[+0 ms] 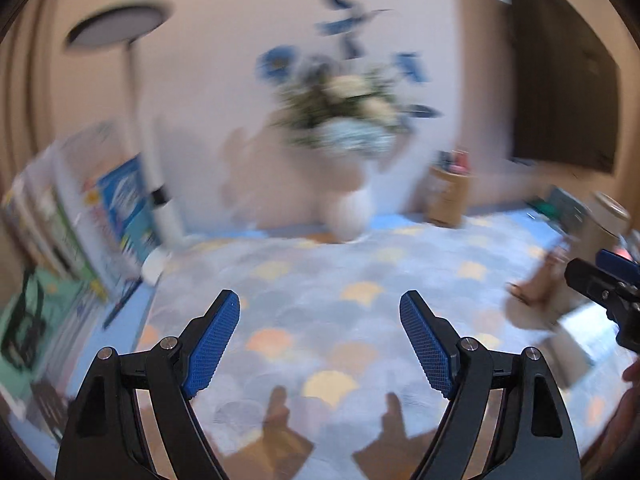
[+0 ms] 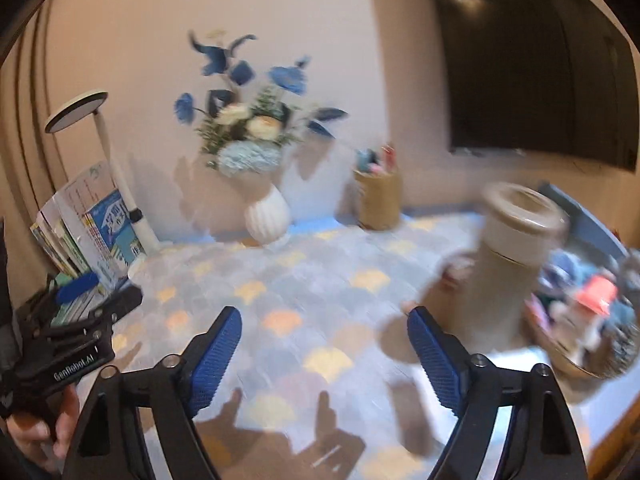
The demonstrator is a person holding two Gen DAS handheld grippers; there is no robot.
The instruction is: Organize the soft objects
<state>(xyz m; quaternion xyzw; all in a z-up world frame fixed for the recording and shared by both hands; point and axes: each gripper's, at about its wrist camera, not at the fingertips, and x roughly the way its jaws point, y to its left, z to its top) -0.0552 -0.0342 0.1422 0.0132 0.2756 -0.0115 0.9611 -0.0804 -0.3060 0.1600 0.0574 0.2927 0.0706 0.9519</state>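
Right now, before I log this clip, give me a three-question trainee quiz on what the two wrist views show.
1. True or false: the left gripper is clamped on a soft object.
2. What stands nearest the right gripper: A) white vase B) beige tumbler C) desk lamp?
3. Fill in: the soft items lie in a ___ at the right edge.

Key: 1 false, both grippers open and empty; 2 B; 3 basket.
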